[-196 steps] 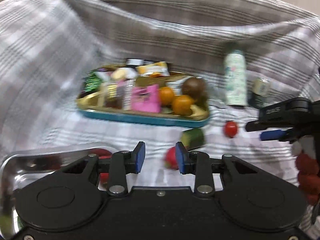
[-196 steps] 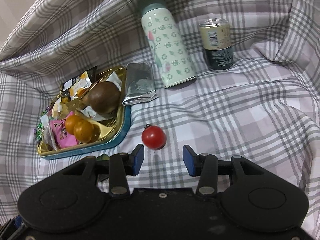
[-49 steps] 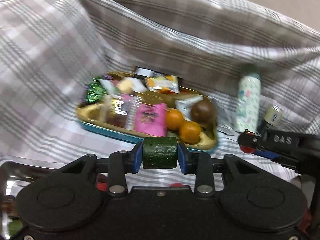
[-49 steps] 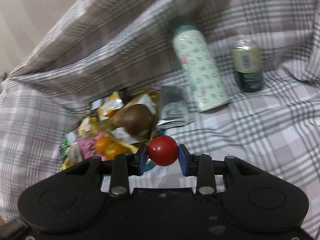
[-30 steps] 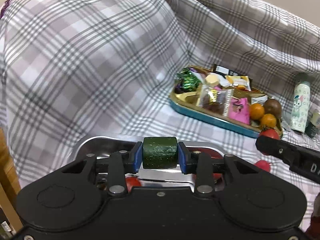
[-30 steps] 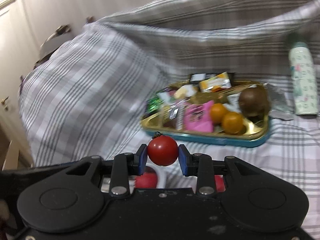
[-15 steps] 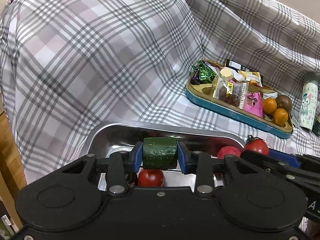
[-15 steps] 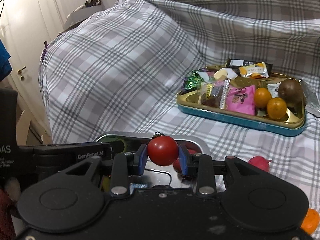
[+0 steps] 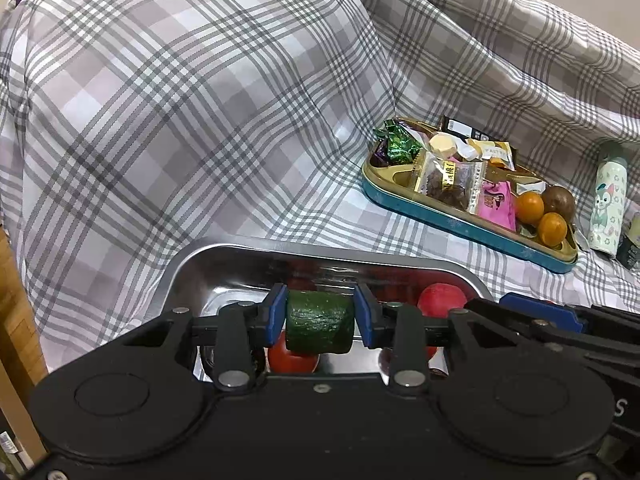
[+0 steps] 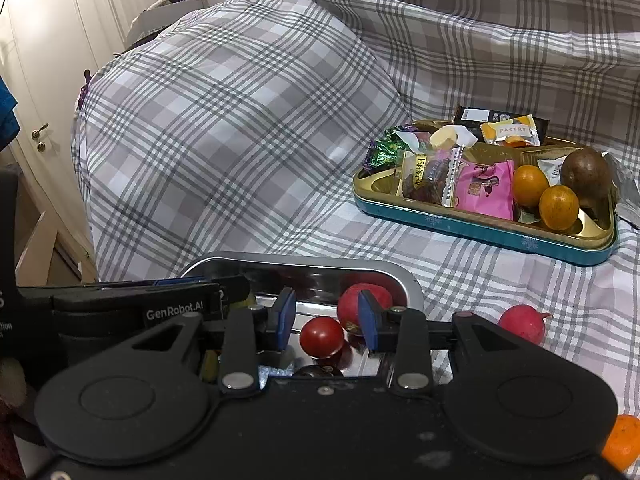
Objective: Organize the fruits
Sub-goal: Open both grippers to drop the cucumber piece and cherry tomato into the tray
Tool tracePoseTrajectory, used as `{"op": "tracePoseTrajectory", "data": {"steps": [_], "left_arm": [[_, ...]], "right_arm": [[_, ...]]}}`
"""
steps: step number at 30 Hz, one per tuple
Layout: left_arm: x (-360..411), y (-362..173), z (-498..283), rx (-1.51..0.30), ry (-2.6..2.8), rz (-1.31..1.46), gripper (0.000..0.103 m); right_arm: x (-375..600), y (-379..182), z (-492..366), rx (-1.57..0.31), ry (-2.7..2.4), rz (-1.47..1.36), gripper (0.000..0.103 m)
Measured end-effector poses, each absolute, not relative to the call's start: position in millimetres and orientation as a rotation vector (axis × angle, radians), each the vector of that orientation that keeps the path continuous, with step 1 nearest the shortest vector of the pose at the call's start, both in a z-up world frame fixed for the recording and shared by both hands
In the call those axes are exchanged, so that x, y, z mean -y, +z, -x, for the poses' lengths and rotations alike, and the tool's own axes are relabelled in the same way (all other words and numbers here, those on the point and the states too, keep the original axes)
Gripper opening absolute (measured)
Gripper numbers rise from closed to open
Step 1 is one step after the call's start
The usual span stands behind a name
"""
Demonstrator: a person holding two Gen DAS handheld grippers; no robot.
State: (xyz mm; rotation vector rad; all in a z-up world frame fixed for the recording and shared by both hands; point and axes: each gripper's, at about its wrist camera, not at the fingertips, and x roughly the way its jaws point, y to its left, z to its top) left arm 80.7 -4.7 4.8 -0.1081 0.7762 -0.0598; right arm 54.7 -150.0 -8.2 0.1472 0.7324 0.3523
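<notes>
- Plaid grey-and-white bedding (image 9: pixel 192 112) fills the upper left and middle of both wrist views, draped over a bulky mound; white cupboard doors (image 10: pixel 48 60) stand at the far left of the right wrist view.
- Low in the frame, a steel tray (image 9: pixel 224 256) rests on the bedding, holding red fruits.
- The left claw (image 9: pixel 320 317) hangs over that tray, at the lower centre of its view. A cucumber chunk (image 9: pixel 320 322) sits between its blue pads, which have just eased apart; a thin gap shows on the right side.
- The right claw (image 10: pixel 326 320) is likewise over the tray. Its jaws have just been opening, and the cherry tomato (image 10: pixel 321 337) sits between them, clear of both pads, low against the tray floor beside a red radish (image 10: pixel 352 304).
- Right of the tray, another radish (image 10: pixel 522 323) lies on the bedding.
- Further right and higher, a teal-and-gold tin (image 10: pixel 480 232) carries wrapped snacks, two small oranges (image 10: pixel 558 207) and a brown fruit (image 10: pixel 586 176).
- At the far right edge of the left wrist view stands a white patterned bottle (image 9: pixel 608 208).
</notes>
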Motion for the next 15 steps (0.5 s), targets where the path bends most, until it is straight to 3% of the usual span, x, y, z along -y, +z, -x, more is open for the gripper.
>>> {"op": "tracePoseTrajectory", "data": {"steps": [15], "left_arm": [[11, 2, -60, -0.792, -0.115, 0.110, 0.045]], "right_arm": [[160, -2, -52, -0.717, 0.332, -0.175, 0.037]]}}
